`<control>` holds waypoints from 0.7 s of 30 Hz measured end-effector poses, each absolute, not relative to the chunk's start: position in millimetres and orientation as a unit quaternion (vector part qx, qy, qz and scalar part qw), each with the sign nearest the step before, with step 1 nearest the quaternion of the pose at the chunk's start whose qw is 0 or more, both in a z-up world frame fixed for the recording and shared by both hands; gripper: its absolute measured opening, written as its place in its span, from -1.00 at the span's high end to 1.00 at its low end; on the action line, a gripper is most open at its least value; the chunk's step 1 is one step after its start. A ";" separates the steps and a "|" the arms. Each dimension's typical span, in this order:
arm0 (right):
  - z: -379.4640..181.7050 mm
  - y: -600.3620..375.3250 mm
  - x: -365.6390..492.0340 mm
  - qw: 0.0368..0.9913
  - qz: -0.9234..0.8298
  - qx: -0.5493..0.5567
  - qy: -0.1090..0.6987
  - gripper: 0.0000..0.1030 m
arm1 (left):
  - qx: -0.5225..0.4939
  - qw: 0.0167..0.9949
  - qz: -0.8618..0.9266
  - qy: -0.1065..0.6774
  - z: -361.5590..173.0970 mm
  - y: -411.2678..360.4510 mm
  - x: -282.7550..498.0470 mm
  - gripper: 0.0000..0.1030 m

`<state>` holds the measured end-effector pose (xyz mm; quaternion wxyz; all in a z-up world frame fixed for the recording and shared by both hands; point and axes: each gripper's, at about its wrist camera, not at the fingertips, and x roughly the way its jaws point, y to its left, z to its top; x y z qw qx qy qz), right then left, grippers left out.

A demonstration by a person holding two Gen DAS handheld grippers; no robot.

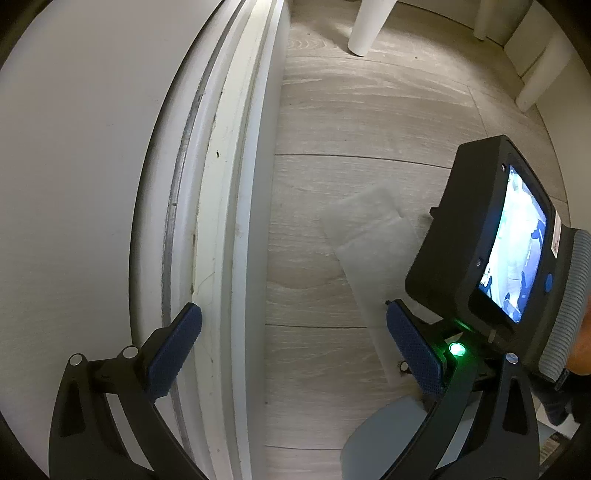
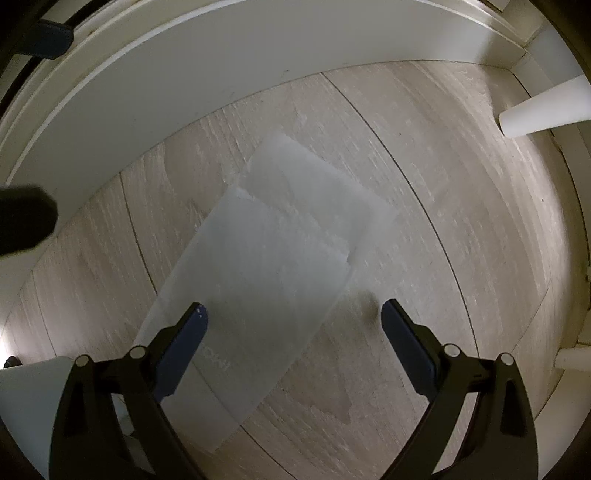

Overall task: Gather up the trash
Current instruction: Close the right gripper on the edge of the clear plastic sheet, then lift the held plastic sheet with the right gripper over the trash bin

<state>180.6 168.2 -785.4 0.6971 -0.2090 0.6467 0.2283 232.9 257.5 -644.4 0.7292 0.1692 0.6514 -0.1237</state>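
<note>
The right gripper (image 2: pixel 294 314) hangs over the wood-look floor (image 2: pixel 424 206) with its two blue-padded fingers (image 2: pixel 183 347) spread wide and nothing between them. The trash, a translucent plastic sheet (image 2: pixel 280 251), lies flat on the floor directly ahead of and partly beneath the fingers: its near end runs under the left finger, where faint printed letters show, while the right finger sits over bare floor just past the sheet's edge. The sheet looks like two overlapping layers, the farther one reaching toward a white baseboard (image 2: pixel 192 85) that curves across the view beyond the fingertips. A white furniture leg (image 2: pixel 543 110) stands well off to the right of the fingers, and a pale rounded object (image 2: pixel 29 398) sits low beside the left finger; what it is cannot be told. The left gripper (image 1: pixel 293 325) is also spread wide and empty. Its left finger (image 1: pixel 173 350) sits over a white moulded door frame or wall trim (image 1: pixel 221 221), which fills everything to that side. Its right finger is just in front of the other gripper's body with its lit screen (image 1: pixel 517 243), which blocks much of the plastic sheet (image 1: pixel 369 229) lying ahead and to the right. Another white furniture leg (image 1: pixel 369 26) stands far ahead.
</note>
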 end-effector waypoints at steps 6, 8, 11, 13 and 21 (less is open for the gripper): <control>-791.3 152.6 185.1 0.694 0.241 -0.196 0.650 -0.70 | 0.168 0.726 -0.120 0.656 -646.8 259.5 231.7 -0.89; -786.9 153.9 184.9 0.694 0.244 -0.195 0.649 -0.65 | 0.167 0.725 -0.118 0.658 -647.8 261.6 231.0 -0.89; -785.2 153.7 184.9 0.693 0.249 -0.197 0.647 -0.55 | 0.165 0.725 -0.118 0.658 -648.3 264.0 230.0 -0.89; -780.8 154.9 182.5 0.694 0.261 -0.203 0.640 -0.39 | 0.162 0.724 -0.118 0.660 -648.7 264.4 229.9 -0.89; -770.3 162.6 180.7 0.694 0.270 -0.204 0.635 0.56 | 0.166 0.722 -0.117 0.661 -647.8 265.5 229.6 -0.89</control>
